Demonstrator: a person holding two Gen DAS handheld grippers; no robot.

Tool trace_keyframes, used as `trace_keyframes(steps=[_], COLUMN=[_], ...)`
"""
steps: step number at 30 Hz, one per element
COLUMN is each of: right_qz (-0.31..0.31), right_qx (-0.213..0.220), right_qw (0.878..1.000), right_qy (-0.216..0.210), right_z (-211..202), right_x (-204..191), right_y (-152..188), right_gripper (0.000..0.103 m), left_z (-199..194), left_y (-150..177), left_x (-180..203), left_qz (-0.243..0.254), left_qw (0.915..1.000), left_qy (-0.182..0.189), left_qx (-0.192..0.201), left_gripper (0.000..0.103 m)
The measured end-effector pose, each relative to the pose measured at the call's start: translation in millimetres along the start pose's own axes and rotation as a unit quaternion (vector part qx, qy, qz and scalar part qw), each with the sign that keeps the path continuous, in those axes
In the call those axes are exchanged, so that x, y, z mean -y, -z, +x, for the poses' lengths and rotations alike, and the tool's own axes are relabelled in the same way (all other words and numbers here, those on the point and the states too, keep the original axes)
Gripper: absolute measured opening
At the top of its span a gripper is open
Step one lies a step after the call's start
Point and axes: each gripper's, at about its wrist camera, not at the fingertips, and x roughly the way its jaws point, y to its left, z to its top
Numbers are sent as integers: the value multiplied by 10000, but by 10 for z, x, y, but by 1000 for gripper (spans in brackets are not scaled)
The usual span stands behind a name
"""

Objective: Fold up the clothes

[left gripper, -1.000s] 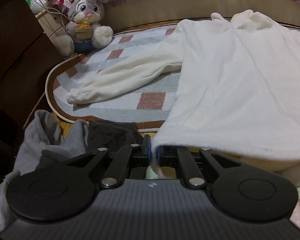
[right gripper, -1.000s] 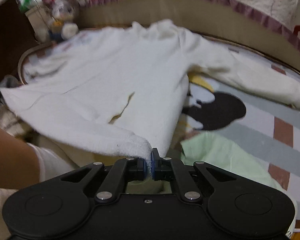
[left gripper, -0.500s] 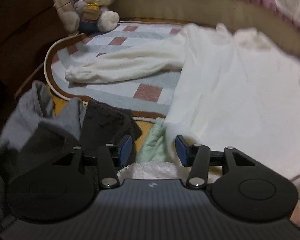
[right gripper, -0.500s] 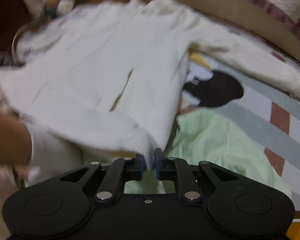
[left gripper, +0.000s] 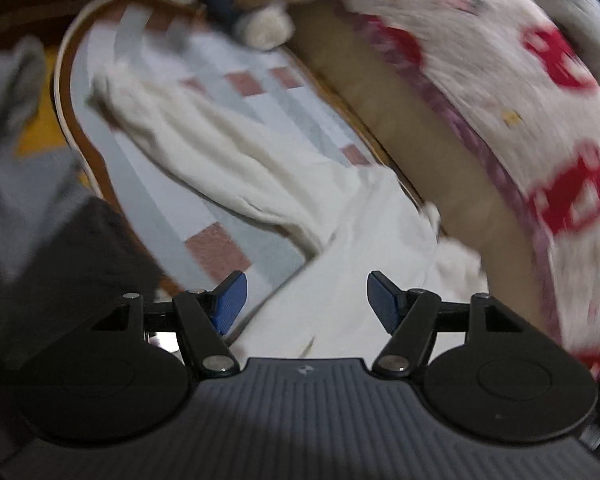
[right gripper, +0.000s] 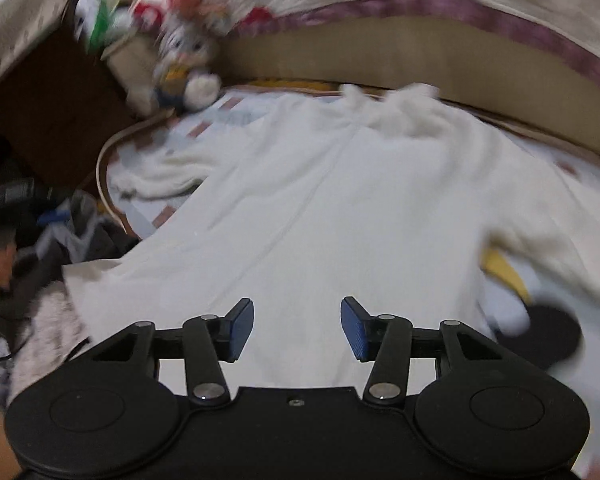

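Change: both of your grippers are now standing wide apart, having let go of the sweater hem they were pinching a second ago.
Left gripper (left gripper: pixel 303 300): you are holding its blue fingers (left gripper: pixel 229 299) spread, gripping nothing, above the white sweater (left gripper: pixel 340 280) near where the sleeve (left gripper: pixel 204 148) is branching off.
Right gripper (right gripper: pixel 297 328): its fingers (right gripper: pixel 356 330) are gaping too, hovering over the sweater's lower body.
Sweater (right gripper: pixel 320 216): lying spread flat on the checked mat (left gripper: pixel 268 96) on the bed, collar pointing toward the headboard side.
Surroundings: a plush rabbit (right gripper: pixel 184 68) is sitting at the mat's far corner; grey clothes (left gripper: pixel 16 184) are lying heaped beside the mat.
Picture quality: both views are blurring.
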Motion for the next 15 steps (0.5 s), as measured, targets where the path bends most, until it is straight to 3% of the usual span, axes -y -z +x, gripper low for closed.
trace_keyframes(steps=[4,9,12,15], right_qz=[-965,-1963,-1975,-1557], right_qx=[-245,-316,-276,-217], right_qw=[9948,9775,9761,9850], right_qy=[193,701,868,717], right_z=[587,1242,1641,1935], right_x=[-409,-707,-682,-547], right_y=[-847,-1592,-1720,-1595], right_gripper=[54,54,54,54], left_z=[578,1219,1502,1601], left_y=[-326,-468,-451,-402], left_x=[-186,-442,-648,-820], left_qz=[-1083,-1671,-1729,-1884], left_qw=[9934,9795,9749,9737], left_qy=[-371,-1101,-1377,-1222], left_qx=[88,252,278,388], left_gripper=[66,66,66,66])
